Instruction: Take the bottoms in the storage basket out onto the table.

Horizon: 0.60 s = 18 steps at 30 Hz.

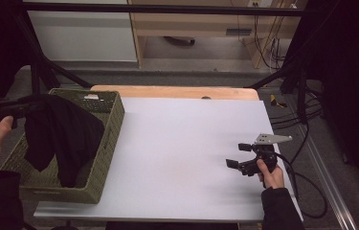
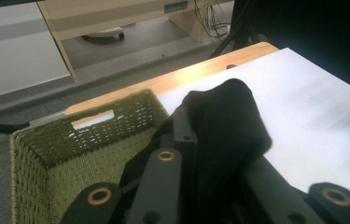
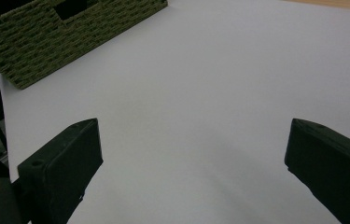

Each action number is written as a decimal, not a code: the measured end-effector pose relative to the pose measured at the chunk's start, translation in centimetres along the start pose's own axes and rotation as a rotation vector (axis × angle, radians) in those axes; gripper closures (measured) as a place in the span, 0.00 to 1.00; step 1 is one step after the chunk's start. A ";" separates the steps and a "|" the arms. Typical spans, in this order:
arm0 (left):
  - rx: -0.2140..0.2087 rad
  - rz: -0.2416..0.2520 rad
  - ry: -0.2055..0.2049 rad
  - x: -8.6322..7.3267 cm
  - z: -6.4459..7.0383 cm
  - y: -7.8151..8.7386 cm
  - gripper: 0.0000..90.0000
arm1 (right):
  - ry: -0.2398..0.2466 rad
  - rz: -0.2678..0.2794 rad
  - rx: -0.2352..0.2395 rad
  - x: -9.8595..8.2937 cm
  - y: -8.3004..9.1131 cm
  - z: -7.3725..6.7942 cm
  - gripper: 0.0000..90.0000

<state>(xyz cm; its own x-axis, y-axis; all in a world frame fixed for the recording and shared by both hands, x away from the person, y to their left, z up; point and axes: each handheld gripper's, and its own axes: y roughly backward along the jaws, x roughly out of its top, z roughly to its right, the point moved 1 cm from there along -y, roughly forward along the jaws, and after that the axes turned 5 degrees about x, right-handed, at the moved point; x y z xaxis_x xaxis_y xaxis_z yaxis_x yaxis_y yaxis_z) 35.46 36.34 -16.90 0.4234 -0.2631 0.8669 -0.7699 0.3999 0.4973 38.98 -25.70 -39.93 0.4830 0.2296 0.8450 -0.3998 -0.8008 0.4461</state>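
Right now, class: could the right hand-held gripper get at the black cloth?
Probably yes: the right hand-held gripper stands open, and bare white table lies between it and the black cloth hanging over the basket.

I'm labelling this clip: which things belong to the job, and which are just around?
In the job: black cloth, held by the left gripper over the green basket.
Just around: white table, idle right gripper, floor cables.
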 end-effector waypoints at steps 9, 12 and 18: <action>-0.018 0.012 -0.020 1.0 0.9 0.1 0.95 | 0.001 -0.001 -0.001 0.0 0.0 0.0 0.05; -0.020 0.016 -0.027 1.3 1.1 0.1 0.95 | 0.001 0.000 0.001 0.0 0.0 0.0 0.05; -0.025 0.027 -0.046 2.0 1.8 0.0 0.95 | -0.001 -0.001 0.001 0.0 0.0 0.0 0.05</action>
<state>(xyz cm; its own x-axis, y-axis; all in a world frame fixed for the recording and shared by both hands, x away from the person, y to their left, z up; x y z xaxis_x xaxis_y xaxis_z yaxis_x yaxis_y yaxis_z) 35.44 34.29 -15.23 0.3798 -0.2918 0.8778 -0.7685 0.4288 0.4750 38.98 -25.69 -39.93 0.4841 0.2296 0.8444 -0.3986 -0.8012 0.4464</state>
